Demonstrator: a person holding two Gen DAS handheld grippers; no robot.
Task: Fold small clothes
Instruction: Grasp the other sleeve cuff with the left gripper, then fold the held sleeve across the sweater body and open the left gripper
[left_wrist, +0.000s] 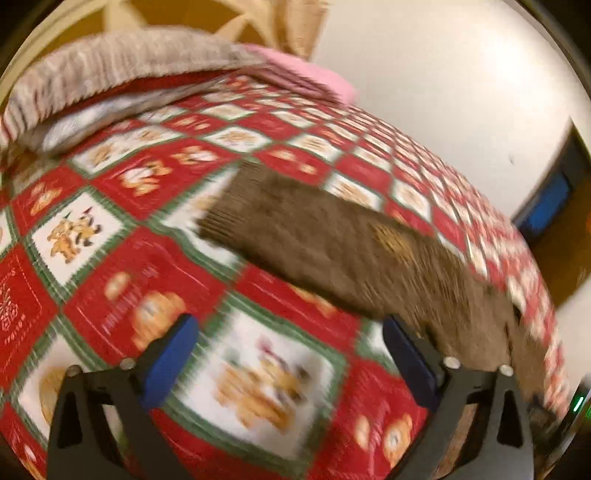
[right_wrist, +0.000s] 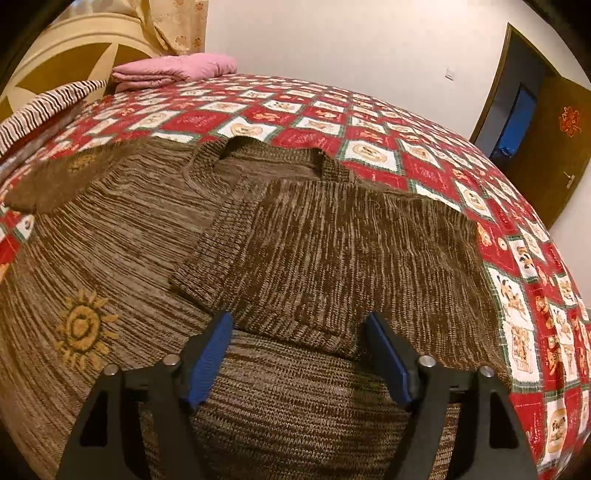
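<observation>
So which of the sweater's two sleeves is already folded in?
The sleeve on the sweater's right side in the right wrist view lies folded across the body; the other sleeve still stretches outward over the bedspread.

sweater (right_wrist: 332, 258): coarse ribbed knit, matt | bedspread (right_wrist: 369, 122): smooth printed cloth | fingers (right_wrist: 212, 350): blue pads

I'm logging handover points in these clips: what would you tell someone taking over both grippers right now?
Left gripper: open, empty, beside the unfolded left sleeve.
Right gripper: open, empty, above the sweater.
Sweater lies flat on the red patterned bedspread, neck away from you.
Done: right sleeve folded across the body.
Left: fold the left sleeve in, then fold the body.
</observation>
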